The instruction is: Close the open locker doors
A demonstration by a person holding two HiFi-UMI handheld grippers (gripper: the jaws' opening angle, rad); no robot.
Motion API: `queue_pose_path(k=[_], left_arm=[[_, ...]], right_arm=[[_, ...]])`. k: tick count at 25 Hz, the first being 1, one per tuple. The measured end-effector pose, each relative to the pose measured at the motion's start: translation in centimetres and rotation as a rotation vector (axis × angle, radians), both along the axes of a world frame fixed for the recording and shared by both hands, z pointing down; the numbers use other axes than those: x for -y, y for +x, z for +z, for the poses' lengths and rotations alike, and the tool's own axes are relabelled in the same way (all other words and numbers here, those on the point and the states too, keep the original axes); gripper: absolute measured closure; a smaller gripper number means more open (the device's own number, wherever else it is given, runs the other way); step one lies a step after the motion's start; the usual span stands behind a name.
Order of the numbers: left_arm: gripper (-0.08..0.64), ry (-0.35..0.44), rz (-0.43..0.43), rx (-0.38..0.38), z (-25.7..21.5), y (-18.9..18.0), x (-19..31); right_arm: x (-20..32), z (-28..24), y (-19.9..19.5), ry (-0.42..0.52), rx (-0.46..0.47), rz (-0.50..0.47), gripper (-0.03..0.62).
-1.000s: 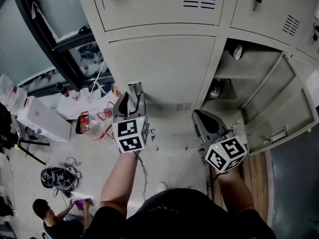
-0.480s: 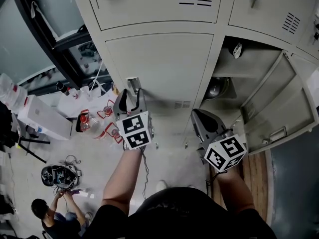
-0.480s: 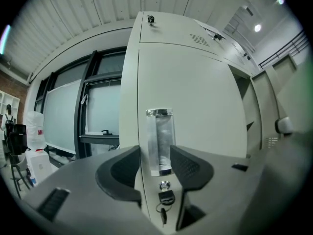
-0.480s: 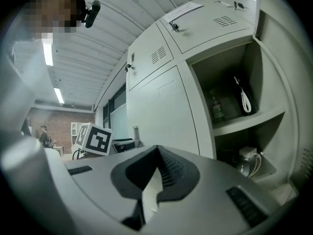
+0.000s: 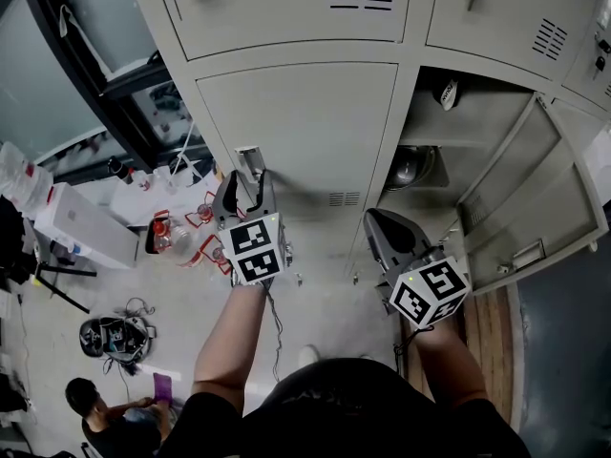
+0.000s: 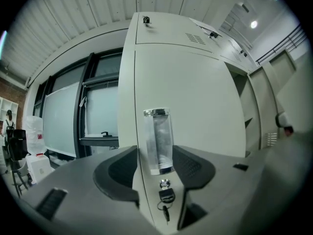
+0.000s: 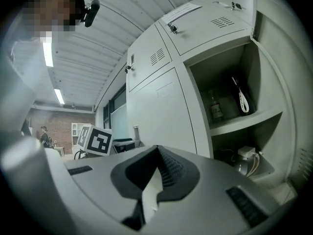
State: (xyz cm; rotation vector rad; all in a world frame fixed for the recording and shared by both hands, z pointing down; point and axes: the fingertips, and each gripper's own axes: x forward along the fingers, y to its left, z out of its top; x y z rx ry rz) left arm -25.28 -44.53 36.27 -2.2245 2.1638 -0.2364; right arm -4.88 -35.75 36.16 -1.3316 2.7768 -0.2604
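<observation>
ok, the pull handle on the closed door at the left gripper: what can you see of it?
The pull handle is a narrow upright strip, shiny, either metal or clear plastic by its look. It is fixed near the left edge of the closed grey locker door. A key sits in the lock just below it, with a ring hanging from it. The handle stands between the jaws of the left gripper, which have just been opening. The pads flank it without visibly pressing.
</observation>
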Motion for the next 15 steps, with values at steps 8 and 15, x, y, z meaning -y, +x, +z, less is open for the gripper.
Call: queue_pose_path(k=[8, 15], left_arm=[[0.351, 0.012, 0.058, 0.008, -0.5, 1.0, -1.4], [0.449, 0.008, 0.176, 0.005, -1.1, 3.6, -3.3]], right_arm=[[-0.5, 0.0, 0.0, 0.001, -0.01, -0.001, 0.592], [-1.4, -0.2, 0.1, 0.007, -0.021, 0.007, 0.592]])
